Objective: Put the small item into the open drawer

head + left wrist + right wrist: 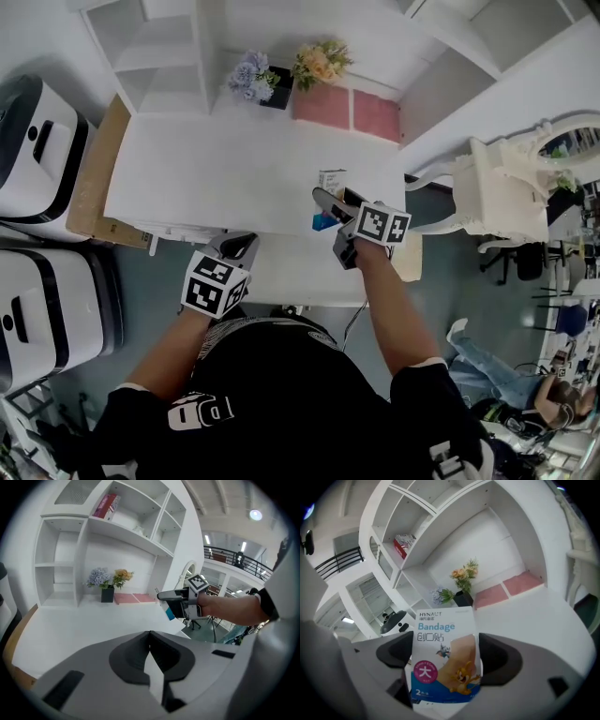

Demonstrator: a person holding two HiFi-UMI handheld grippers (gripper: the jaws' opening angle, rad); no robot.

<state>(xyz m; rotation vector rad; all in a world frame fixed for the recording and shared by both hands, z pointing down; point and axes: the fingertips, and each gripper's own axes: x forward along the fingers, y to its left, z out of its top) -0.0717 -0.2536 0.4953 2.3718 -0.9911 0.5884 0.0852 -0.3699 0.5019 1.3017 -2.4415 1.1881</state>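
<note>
My right gripper (pixel 329 202) is shut on a small bandage box (pixel 331 179), white above and blue below. It holds the box upright over the front right part of the white desk (pixel 216 178). In the right gripper view the box (pixel 443 658) stands between the two jaws, its print facing the camera. A white drawer (pixel 291 277) juts out from under the desk's front edge, just below the box. My left gripper (pixel 238 247) hovers at the desk's front edge, left of the drawer. Its jaws (pixel 150 648) meet with nothing between them. The left gripper view shows the right gripper (pixel 172 597) holding the box (pixel 169 614).
Two flower pots (pixel 255 79) (pixel 320 64) and pink pads (pixel 342 108) sit at the back of the desk under white shelves. White machines (pixel 37 141) and a cardboard sheet (pixel 94 178) stand at the left. White ornate furniture (pixel 497 187) stands at the right.
</note>
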